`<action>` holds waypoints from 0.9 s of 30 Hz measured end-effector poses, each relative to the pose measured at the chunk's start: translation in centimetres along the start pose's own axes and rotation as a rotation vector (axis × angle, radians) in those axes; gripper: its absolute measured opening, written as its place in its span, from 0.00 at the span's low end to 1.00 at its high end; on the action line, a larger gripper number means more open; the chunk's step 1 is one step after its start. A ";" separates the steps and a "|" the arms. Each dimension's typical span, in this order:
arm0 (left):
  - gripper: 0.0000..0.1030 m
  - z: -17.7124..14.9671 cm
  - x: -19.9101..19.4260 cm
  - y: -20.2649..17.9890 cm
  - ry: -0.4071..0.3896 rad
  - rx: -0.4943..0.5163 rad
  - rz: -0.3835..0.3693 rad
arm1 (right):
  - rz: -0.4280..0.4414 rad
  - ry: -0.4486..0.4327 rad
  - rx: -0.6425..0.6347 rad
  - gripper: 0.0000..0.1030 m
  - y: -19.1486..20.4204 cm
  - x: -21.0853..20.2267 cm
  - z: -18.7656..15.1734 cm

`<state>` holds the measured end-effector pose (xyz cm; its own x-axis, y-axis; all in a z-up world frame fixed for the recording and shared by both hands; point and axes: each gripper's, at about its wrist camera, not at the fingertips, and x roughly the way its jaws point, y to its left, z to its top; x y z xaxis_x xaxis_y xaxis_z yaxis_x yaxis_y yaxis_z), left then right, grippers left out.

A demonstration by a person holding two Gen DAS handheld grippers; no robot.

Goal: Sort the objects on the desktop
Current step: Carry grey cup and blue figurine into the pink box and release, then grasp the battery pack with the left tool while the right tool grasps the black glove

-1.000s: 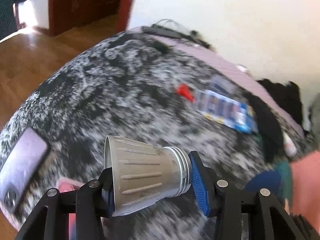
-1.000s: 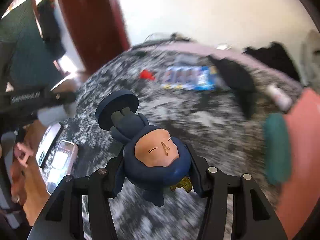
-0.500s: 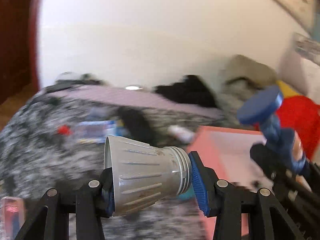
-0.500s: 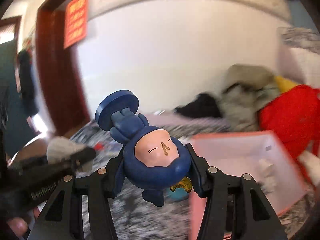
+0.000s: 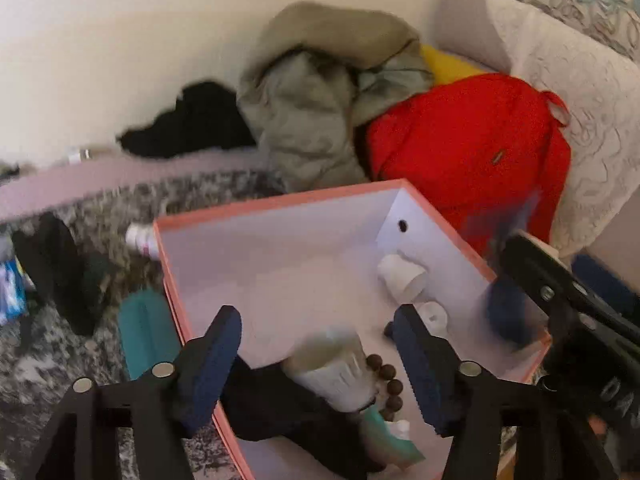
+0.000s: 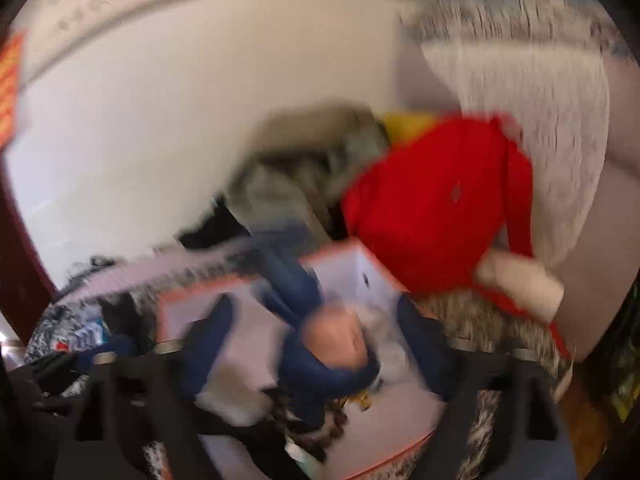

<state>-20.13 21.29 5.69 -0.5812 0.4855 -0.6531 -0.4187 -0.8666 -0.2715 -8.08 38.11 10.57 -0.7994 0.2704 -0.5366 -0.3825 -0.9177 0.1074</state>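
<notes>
While both grippers hang over it, the mottled grey-and-black blanket [image 5: 48, 360] spreads out from a pale wall [image 5: 120, 40], with a lilac strip along its far edge. Going left to right on it: a blue packet [image 5: 10, 292] at the edge, a black garment [image 5: 60, 272], a teal case [image 5: 144, 332] just beside the box, a small white bottle [image 5: 138, 238] touching the box's far left corner, then behind, a heap of black cloth [image 5: 192, 120], an olive jacket [image 5: 312, 92], a red jacket [image 5: 464, 148] and a white patterned pillow [image 5: 580, 100]. The pink-rimmed box [image 5: 280, 200], white inside, holds dark cloth, a string of brown beads [image 5: 390, 384], a white cup [image 5: 400, 276] and a small white cap. The left gripper [image 5: 316, 364] has its blue-padded fingers apart and opening; the grey ribbed cap [image 5: 332, 368], blurred, lies loose between them inside the box, clear of both pads. The right gripper [image 6: 316, 348] is also spreading, its fingers well apart; the blue figurine [image 6: 320, 344], head down and blurred, is between them over the box, touching neither pad as far as I can tell.
</notes>
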 end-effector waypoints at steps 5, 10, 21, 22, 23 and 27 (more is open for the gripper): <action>0.78 0.1 -3.6 6.3 -0.076 -0.135 0.046 | 0.001 -0.023 0.032 0.91 0.8 -0.3 -0.2; 0.82 -1.0 -8.1 13.4 -0.132 -0.234 0.181 | 0.099 -0.109 -0.021 0.94 4.2 -2.4 -0.3; 0.83 -7.6 -14.2 29.9 -0.107 -0.453 0.431 | 0.396 -0.003 -0.246 0.94 21.0 -1.2 -7.3; 0.83 -8.1 -13.9 31.4 -0.092 -0.479 0.443 | 0.416 0.024 -0.250 0.94 22.2 -0.4 -7.8; 0.83 -8.6 -13.4 32.9 -0.074 -0.508 0.452 | 0.437 0.060 -0.249 0.94 23.4 0.6 -8.3; 0.83 -9.1 -10.8 38.3 -0.011 -0.624 0.423 | 0.443 0.217 -0.197 0.94 26.5 5.7 -9.9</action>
<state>-23.54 -18.22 -4.08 -0.6128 0.0952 -0.7845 0.3126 -0.8825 -0.3513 -18.20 12.43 2.12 -0.7423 -0.2027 -0.6387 0.0809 -0.9733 0.2148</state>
